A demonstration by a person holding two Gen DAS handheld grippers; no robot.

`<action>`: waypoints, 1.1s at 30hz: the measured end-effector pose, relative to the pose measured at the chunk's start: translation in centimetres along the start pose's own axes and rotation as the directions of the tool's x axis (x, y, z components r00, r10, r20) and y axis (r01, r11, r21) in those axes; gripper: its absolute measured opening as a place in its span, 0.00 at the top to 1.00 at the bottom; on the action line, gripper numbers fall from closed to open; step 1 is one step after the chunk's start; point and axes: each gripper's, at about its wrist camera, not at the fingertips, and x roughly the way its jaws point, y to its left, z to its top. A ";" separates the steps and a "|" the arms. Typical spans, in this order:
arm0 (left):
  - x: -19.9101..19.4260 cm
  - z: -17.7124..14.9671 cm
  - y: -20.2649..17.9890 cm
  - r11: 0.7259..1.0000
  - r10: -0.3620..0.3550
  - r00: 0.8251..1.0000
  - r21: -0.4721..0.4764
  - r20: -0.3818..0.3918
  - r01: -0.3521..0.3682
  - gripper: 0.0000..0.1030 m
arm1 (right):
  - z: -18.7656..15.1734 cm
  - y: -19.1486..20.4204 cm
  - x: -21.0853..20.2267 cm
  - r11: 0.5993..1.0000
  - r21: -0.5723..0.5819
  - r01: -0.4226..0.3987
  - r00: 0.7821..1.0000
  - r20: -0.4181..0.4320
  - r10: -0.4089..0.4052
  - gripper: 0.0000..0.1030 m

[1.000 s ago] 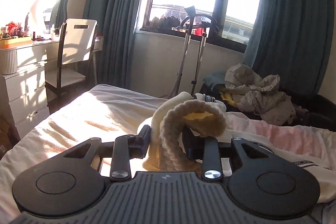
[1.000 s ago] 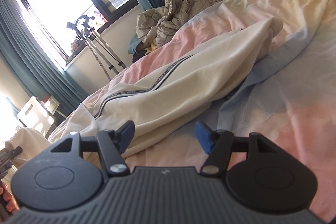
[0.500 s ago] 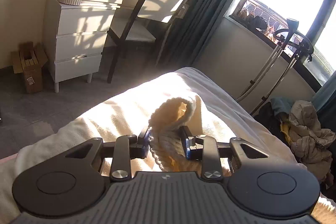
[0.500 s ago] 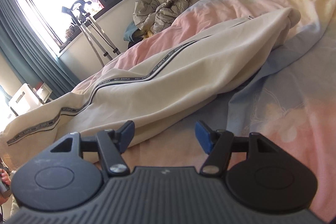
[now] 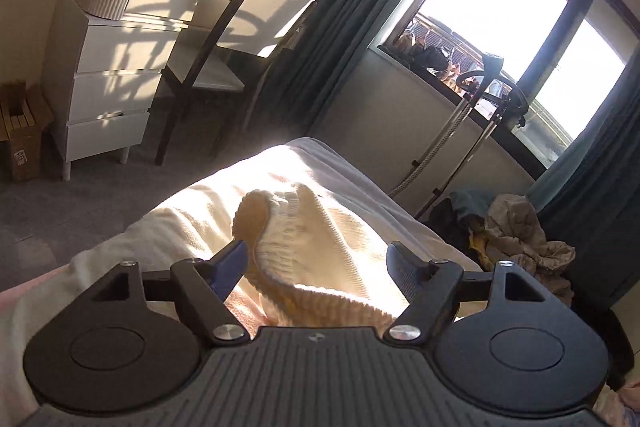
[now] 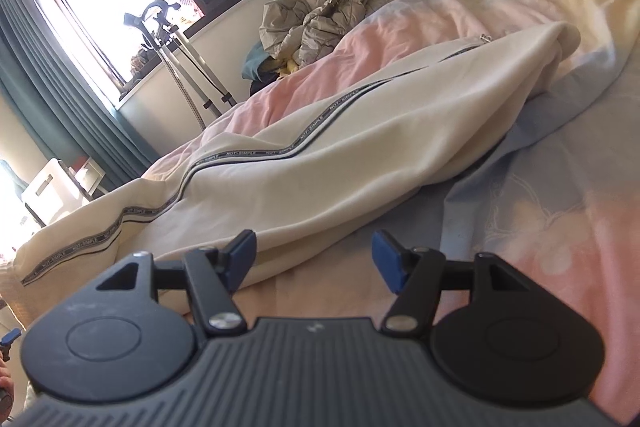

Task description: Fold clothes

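Ribbed cuff (image 5: 280,227) just let go on the bed (image 5: 352,179).
Left view: left gripper (image 5: 320,259) fingers now wide, cuff lying loose between them, no longer pinched. Right view: right gripper (image 6: 314,255) unchanged, fingers wide and holding nothing, beside cream garment (image 6: 360,139) spread flat; next fold probably to begin.

Bed (image 6: 560,187) with pastel duvet cover, pink, pale blue and cream patches, wrinkled. Cream garment (image 6: 360,155) lying lengthwise on cover, dark lettered stripe running along it, zip pull at far end. Ribbed cuff (image 5: 280,227) of same cream fabric lying in sunlight near bed's foot corner, opening gaping. Far bed edge (image 5: 360,183) in grey-white sheet. Beyond far side, crumpled grey-beige heap (image 6: 320,11) on dark surface beside bed; whether touching bed, unclear. Grey floor (image 5: 80,203) beside bed.
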 end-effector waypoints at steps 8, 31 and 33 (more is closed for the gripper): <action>-4.6 -5.4 -6.5 0.950 -0.310 0.941 0.003 -0.139 0.314 0.19 | 0.2 0.7 -2.0 0.999 -0.015 -0.050 0.999 0.008 0.050 0.36; -5.6 -5.4 -10.1 0.939 -0.302 0.947 0.136 -0.110 0.315 0.86 | -0.9 0.6 -1.4 0.998 -0.048 -0.043 0.999 -0.019 0.043 0.35; -8.0 -4.9 -8.2 0.929 -0.334 0.938 0.135 -0.096 0.345 0.86 | -0.8 0.7 -2.0 0.998 -0.051 -0.045 0.999 -0.010 0.044 0.35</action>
